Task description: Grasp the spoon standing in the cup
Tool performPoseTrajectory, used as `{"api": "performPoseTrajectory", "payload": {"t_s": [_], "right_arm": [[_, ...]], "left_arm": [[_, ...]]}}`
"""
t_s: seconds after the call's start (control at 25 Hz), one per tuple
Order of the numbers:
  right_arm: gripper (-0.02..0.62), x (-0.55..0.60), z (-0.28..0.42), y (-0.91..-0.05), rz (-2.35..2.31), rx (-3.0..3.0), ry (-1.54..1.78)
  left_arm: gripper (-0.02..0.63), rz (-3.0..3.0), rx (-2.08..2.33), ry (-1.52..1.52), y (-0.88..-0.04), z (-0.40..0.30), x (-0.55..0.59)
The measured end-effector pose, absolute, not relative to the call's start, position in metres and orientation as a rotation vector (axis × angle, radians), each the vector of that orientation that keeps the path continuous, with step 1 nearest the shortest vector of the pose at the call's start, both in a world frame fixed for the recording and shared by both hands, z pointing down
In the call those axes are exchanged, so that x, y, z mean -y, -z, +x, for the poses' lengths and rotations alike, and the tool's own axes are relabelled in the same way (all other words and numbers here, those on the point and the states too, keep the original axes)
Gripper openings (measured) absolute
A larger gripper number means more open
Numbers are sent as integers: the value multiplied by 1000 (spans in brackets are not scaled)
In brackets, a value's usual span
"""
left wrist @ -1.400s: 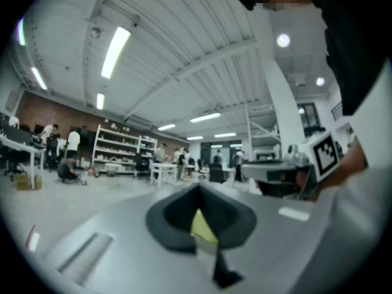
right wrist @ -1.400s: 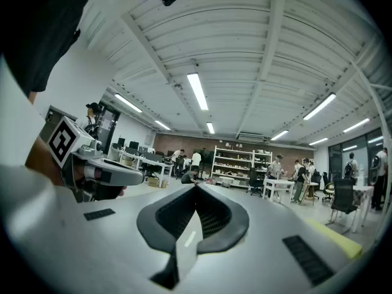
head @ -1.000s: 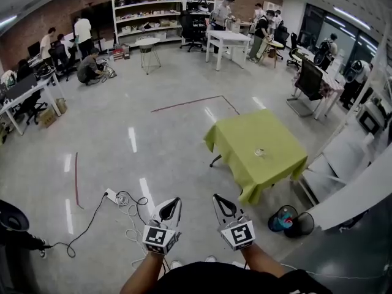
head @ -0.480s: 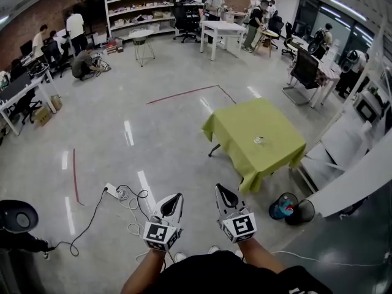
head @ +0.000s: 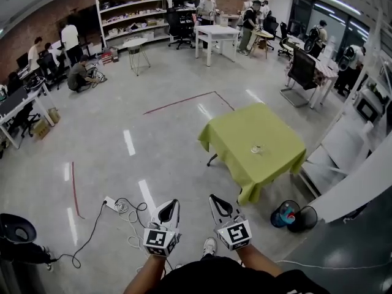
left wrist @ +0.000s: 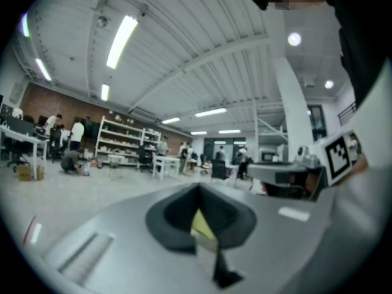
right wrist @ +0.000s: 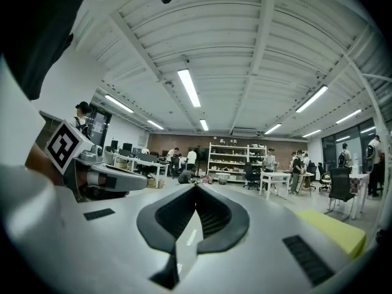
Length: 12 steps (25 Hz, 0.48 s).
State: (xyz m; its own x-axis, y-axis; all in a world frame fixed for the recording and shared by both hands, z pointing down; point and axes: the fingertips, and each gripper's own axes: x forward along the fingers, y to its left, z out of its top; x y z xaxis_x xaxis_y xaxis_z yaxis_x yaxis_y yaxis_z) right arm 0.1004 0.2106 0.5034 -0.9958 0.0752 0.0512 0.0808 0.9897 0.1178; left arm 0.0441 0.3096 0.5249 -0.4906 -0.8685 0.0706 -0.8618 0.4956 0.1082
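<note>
A small clear cup (head: pixel 257 148) with a spoon in it stands on the yellow-green table (head: pixel 245 133), too far off to show detail. My left gripper (head: pixel 174 203) and right gripper (head: pixel 214 198) are side by side low in the head view, over the floor and well short of the table. Both point level, and each has its jaws closed together with nothing between them. The left gripper (left wrist: pixel 197 190) and the right gripper (right wrist: pixel 196 188) show the same in their own views. A corner of the table (right wrist: pixel 334 230) shows at the right of the right gripper view.
A power strip and cables (head: pixel 122 204) lie on the floor to the left. Dark bins (head: pixel 291 216) stand beside the table's near corner, next to a white partition (head: pixel 361 182). Desks, shelves (head: pixel 141 11), chairs and several people fill the far room.
The head view has shifted: the table now lies slightly more to the left. Both grippers stay shut and side by side. A shoe now shows beneath them.
</note>
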Motion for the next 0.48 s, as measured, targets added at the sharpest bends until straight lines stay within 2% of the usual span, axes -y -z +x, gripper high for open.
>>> {"api": "performPoseTrajectory", "payload": {"t_s": [0.48], "right_arm": [[6,-100,57,-491,-113,3163,159]], "left_arm": [[6,1420,2646,45,-518,-24,-218]]}}
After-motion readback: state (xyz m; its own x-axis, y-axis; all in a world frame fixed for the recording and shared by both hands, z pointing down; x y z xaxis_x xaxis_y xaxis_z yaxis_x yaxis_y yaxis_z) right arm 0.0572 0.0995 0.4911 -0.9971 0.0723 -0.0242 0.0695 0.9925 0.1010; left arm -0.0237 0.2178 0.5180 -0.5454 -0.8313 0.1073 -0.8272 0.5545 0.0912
